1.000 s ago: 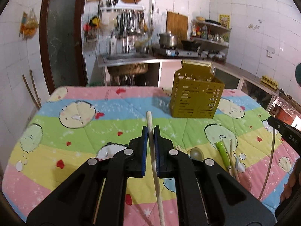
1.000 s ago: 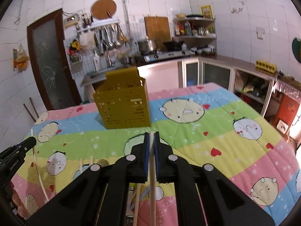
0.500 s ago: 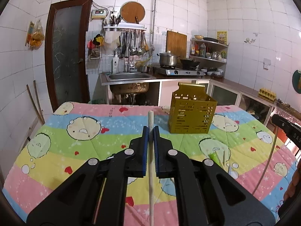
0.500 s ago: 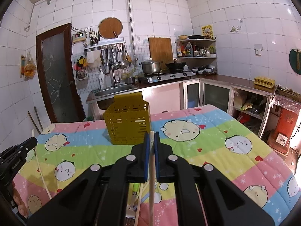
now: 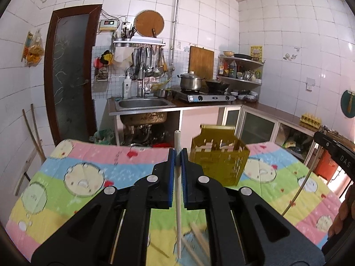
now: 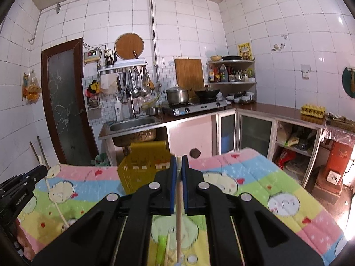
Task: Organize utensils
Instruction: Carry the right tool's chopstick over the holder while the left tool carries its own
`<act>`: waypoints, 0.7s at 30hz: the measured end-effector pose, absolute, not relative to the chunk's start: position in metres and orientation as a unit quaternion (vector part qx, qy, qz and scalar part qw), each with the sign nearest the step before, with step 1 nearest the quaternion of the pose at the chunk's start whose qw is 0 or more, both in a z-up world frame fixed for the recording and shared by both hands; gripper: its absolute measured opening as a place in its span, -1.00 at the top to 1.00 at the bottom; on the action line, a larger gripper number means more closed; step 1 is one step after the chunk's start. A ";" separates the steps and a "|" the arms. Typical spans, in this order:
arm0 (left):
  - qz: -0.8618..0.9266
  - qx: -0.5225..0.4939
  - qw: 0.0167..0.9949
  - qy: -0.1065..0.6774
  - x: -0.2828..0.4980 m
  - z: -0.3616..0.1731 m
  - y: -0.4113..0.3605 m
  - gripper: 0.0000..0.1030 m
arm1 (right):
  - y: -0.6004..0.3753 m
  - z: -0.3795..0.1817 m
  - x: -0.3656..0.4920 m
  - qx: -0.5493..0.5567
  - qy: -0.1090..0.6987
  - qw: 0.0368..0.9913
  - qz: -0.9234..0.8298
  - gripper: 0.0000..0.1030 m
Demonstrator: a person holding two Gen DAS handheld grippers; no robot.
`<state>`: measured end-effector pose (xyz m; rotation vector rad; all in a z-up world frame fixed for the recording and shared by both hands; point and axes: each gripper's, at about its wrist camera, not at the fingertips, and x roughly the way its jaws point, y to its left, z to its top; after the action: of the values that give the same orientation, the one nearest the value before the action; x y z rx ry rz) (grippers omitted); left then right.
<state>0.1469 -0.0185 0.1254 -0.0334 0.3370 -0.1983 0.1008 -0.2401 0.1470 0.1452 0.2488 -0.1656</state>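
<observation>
left gripper [image 5: 178, 153] fingers pinch pale chopstick [image 5: 178, 199] | right gripper [image 6: 179, 161] fingers pinch, probably, wooden chopstick [image 6: 178, 221]

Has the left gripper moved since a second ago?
Yes. The left gripper, shut on a chopstick, has lifted: the yellow basket sits lower and the tablecloth farther below.
</observation>
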 end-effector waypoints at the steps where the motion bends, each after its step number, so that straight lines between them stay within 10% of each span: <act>1: -0.099 -0.017 0.981 0.164 0.156 0.131 -0.022 0.91 | -0.240 0.151 0.108 0.072 0.121 0.987 -0.082 0.90; 21: -0.116 -0.037 0.988 0.098 0.336 0.201 -0.096 0.91 | -0.245 0.247 0.283 0.053 0.066 0.994 -0.069 0.90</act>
<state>0.3361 -0.0956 0.2015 -0.0740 0.1963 -0.2324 0.2831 -0.2445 0.2469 0.1057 0.1317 -0.1378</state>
